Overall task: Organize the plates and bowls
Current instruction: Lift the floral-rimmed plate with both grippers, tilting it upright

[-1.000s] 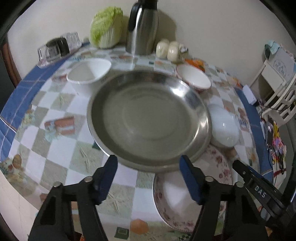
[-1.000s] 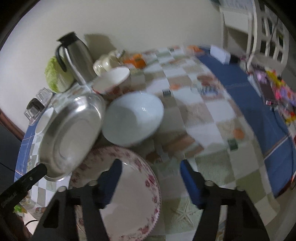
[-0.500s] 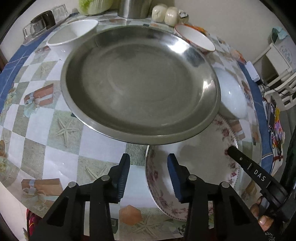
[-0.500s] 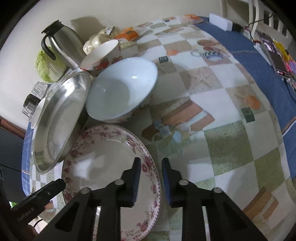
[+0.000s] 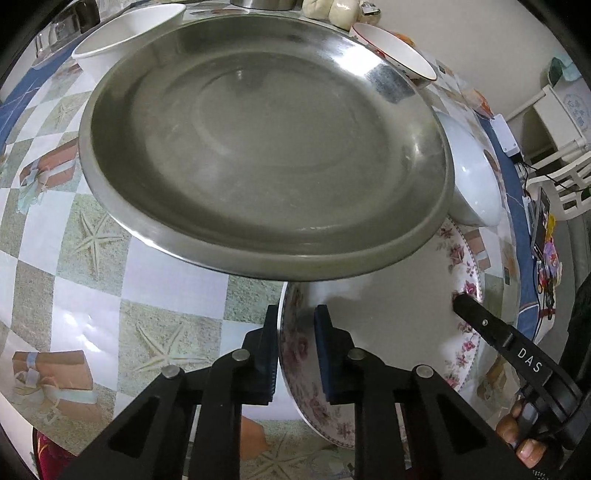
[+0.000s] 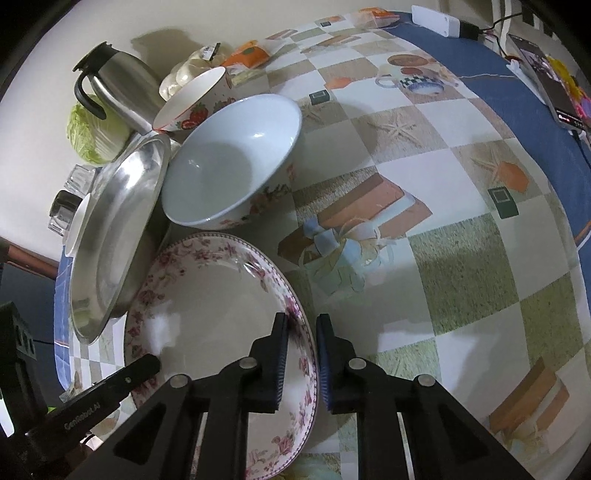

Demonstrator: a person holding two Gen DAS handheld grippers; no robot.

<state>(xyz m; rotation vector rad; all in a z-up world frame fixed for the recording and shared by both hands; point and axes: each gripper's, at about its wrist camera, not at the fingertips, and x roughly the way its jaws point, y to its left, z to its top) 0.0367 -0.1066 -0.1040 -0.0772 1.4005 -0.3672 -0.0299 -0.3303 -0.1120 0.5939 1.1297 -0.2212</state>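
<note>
the left gripper (image 5: 295,347) is closing, its jaws straddling the near-left rim of the floral plate (image 5: 388,325), one pad outside on the tablecloth side, one over the plate's well. the right gripper (image 6: 301,354) is clamped narrow on the opposite rim of the same plate, which runs between its pads.

the plate lies flat on the checked tablecloth (image 6: 461,258) at the near edge of the table. at its 12 o'clock, in the left wrist view, the steel basin (image 5: 258,140) overhangs its far edge, and the pale blue bowl (image 5: 476,184) sits at about 1 o'clock, just beside both.

the plate looks like glazed ceramic: stiff, fairly heavy, slick, and likely to chip if knocked. the thin raised rim is the only place to hold, and two opposed grips should keep it level. it must probably slide toward the person before lifting, or it may catch the basin's lip.

the left view shows how far the basin covers the plate and a white bowl (image 5: 125,33) at 11 o'clock. the right view shows the blue bowl's empty inside (image 6: 229,162), the strawberry bowl (image 6: 195,99), the steel jug (image 6: 118,88) and the cabbage (image 6: 88,136) toward 11 o'clock.
</note>
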